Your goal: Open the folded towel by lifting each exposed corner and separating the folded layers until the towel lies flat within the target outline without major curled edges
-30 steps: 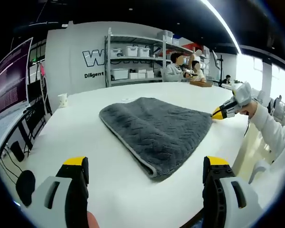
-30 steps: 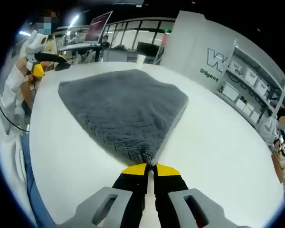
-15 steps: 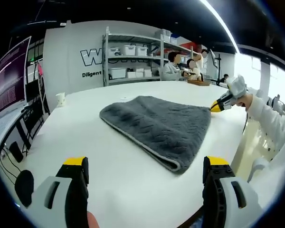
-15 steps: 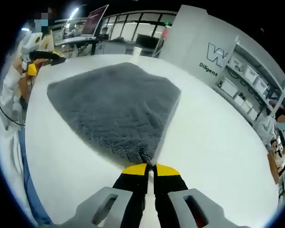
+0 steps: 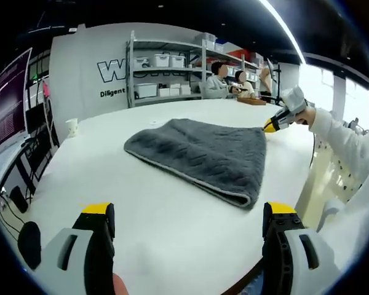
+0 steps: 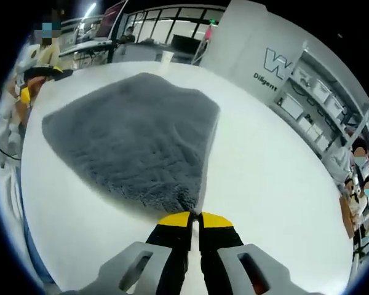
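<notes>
The right gripper [image 6: 194, 216] has its yellow-tipped jaws pressed together on one corner of the grey towel [image 6: 135, 144], pinching the fabric right at the tip where two edges meet. In the left gripper view that same gripper [image 5: 269, 127] comes in from the right, held by a hand in a white sleeve [image 5: 338, 147], its tip touching the towel's [image 5: 200, 153] far right corner.

From that pinched corner the towel fans out across the white table [image 6: 277, 184], lying folded, with a doubled, rounded fold along one side. In the right gripper view its long axis runs away from the jaws toward the upper left, the held corner pointing down at the gripper. In the left gripper view it stretches from left to right, with a pale hem along the near edge.

The left gripper [image 5: 187, 215] hangs well apart from the towel, above bare table, its two jaws spread wide and holding nothing.

Farther off, a small white cup [image 5: 72, 127] stands near the table's left edge. Behind it are metal shelves [image 5: 166, 74] with white bins against a wall with lettering, and seated people [image 5: 227, 80] at a further table.
</notes>
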### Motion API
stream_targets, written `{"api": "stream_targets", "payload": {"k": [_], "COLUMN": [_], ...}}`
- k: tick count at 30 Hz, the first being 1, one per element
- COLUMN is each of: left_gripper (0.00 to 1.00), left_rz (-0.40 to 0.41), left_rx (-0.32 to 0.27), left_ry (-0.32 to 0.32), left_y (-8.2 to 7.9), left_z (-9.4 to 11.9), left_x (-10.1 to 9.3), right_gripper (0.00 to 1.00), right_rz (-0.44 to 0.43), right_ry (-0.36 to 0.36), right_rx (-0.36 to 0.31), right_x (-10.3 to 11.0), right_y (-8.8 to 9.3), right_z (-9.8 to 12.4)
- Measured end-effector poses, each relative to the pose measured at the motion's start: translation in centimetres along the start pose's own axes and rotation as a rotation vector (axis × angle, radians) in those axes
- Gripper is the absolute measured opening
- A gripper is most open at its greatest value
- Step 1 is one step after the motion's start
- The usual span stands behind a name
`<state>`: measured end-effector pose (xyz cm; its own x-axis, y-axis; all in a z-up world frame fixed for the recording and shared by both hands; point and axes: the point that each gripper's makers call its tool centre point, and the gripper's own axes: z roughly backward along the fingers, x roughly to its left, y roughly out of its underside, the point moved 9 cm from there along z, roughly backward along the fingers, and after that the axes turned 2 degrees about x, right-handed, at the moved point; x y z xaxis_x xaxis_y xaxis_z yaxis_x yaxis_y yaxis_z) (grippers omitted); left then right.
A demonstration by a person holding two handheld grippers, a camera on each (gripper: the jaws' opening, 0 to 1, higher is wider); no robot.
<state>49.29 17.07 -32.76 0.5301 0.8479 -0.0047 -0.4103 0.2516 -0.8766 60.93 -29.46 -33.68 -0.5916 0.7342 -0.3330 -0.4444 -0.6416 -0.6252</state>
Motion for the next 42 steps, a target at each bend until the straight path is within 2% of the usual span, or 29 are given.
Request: {"api": "stream_targets", "payload": {"k": [8,15,25,30,42], "left_gripper": [0.99,0.99,0.99,0.99,0.99], "left_rz": [0.003,0.007,0.011,0.015,0.011], "left_rx": [0.005,0.010,0.008,0.005,0.008], "left_ry": [-0.004,-0.001,0.002,-0.003,-0.002], "left_y": [0.1,0.2,0.3,0.2,0.2], "left_z": [0.1,0.0,0.0,0.3,0.3], "left_x": [0.2,0.2,0.3,0.4,0.4], "right_gripper": [0.00,0.00,0.00,0.00,0.00], "right_rz": [0.013,0.108,0.165,0.209,0.260], "right_ry": [0.039,0.101,0.165,0.190,0.223], "right_rx": [0.032,0.083,0.141,0.179,0.211], "right_x": [-1.2,-2.2,-4.0,-4.8,-6.2], "right_y": [-0.1,-0.8,-1.2,-1.6,-2.0], "right_z": [-0.5,-0.7,-2.1,-2.9,-3.8]}}
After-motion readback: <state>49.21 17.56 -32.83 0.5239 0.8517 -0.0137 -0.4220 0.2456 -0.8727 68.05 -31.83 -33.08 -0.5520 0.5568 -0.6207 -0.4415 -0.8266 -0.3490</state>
